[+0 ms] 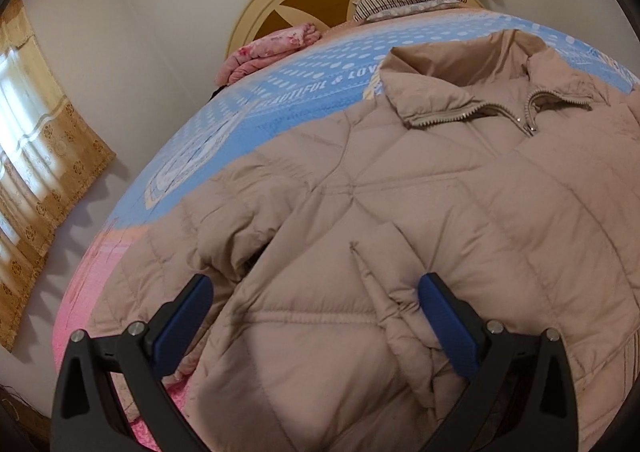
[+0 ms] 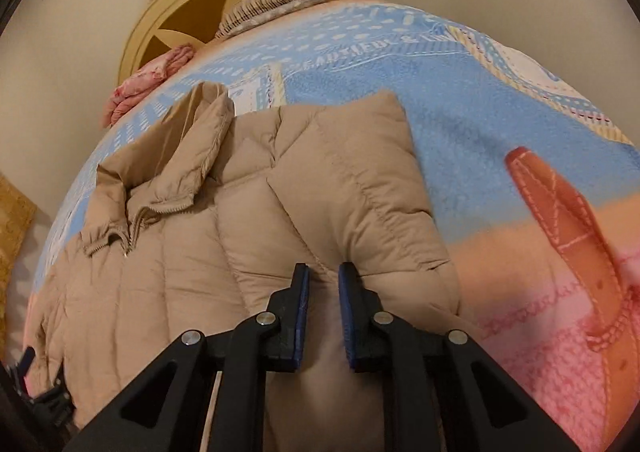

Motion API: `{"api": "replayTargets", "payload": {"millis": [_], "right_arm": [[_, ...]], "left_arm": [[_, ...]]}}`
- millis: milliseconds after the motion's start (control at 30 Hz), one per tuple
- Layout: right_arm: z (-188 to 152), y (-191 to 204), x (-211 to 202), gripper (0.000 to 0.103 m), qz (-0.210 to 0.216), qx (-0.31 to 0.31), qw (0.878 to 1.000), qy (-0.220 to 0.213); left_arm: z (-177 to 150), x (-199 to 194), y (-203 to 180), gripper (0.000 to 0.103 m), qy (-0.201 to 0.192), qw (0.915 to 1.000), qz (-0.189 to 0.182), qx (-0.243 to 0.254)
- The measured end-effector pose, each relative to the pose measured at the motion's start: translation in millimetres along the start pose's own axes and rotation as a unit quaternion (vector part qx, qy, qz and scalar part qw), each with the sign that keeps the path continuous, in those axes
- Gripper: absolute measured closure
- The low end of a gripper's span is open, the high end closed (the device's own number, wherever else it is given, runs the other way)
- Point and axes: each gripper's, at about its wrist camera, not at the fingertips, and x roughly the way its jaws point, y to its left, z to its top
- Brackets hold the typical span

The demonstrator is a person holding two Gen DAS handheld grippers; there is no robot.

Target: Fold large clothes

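The jacket (image 1: pixel 420 212) lies zipped, front up, on the bed (image 2: pixel 500 112). My right gripper (image 2: pixel 323 278) pinches the sleeve folded across the jacket; the left gripper (image 1: pixel 316 292) hangs spread above its hem. Puffy, soft, light, probably slippery: I'd grip seams.

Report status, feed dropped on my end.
Left gripper open above jacket hem. Right gripper shut on jacket sleeve, folded across chest. Nothing in the way.

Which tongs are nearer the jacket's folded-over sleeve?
Right. The right tongs are clamped on the folded-over sleeve of the jacket; the left tongs hang open over the jacket's lower front, holding nothing.
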Motion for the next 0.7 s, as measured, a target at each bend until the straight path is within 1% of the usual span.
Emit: {"api": "replayTargets", "payload": {"millis": [67, 100, 167, 200, 267, 300, 333, 367, 433, 500, 567, 600, 633, 667, 700], "right_arm": [[-1, -8, 3, 0.090, 0.017, 0.020, 1.000, -0.007], [-8, -13, -5, 0.091, 0.023, 0.025, 0.999, -0.010], [-7, -14, -4, 0.091, 0.024, 0.025, 0.999, -0.008], [-6, -11, -6, 0.091, 0.018, 0.018, 1.000, -0.007], [-3, -6, -20, 0.091, 0.011, 0.011, 1.000, -0.016], [-1, -7, -34, 0.089, 0.021, 0.008, 0.999, -0.035], [4, -3, -47, 0.088, 0.034, 0.000, 0.997, -0.064], [9, 4, -57, 0.088, 0.035, -0.012, 0.996, -0.087], [22, 16, -63, 0.088, 0.032, -0.038, 0.993, -0.111], [35, 22, -47, 0.088, 0.011, -0.048, 0.994, -0.097], [46, 10, -18, 0.088, -0.009, -0.029, 0.998, -0.061], [47, 4, -7, 0.088, -0.022, -0.020, 0.998, -0.049], [46, -8, 7, 0.088, -0.025, -0.004, 0.999, -0.031], [45, -21, 18, 0.088, -0.005, 0.020, 1.000, -0.010], [43, -34, 24, 0.091, 0.022, 0.047, 0.999, -0.011]], "left_arm": [[4, -7, 2, 0.000, -0.007, 0.9999, 0.004, -0.008], [7, -13, 6, 0.000, -0.018, 0.9996, 0.005, -0.021], [14, -18, 12, 0.000, -0.037, 0.9984, 0.001, -0.043], [16, -16, 12, 0.000, -0.035, 0.9984, 0.000, -0.045], [17, -1, 2, 0.000, -0.007, 0.9995, 0.000, -0.030], [16, 6, -2, 0.000, 0.001, 0.9997, 0.000, -0.024], [12, 12, -5, 0.000, 0.005, 0.9997, -0.001, -0.022], [10, 14, -7, 0.000, 0.008, 0.9997, -0.003, -0.024], [8, 13, -8, 0.000, 0.006, 0.9997, -0.002, -0.024], [7, 13, -9, 0.000, 0.007, 0.9997, -0.007, -0.024], [6, 17, -5, 0.000, 0.014, 0.9991, -0.021, -0.033], [4, 20, -2, 0.000, 0.021, 0.9982, -0.035, -0.044], [3, 21, -1, 0.000, 0.024, 0.9976, -0.042, -0.050], [2, 22, 1, 0.000, 0.026, 0.9966, -0.051, -0.059], [2, 23, 1, 0.000, 0.027, 0.9962, -0.054, -0.062]]}}
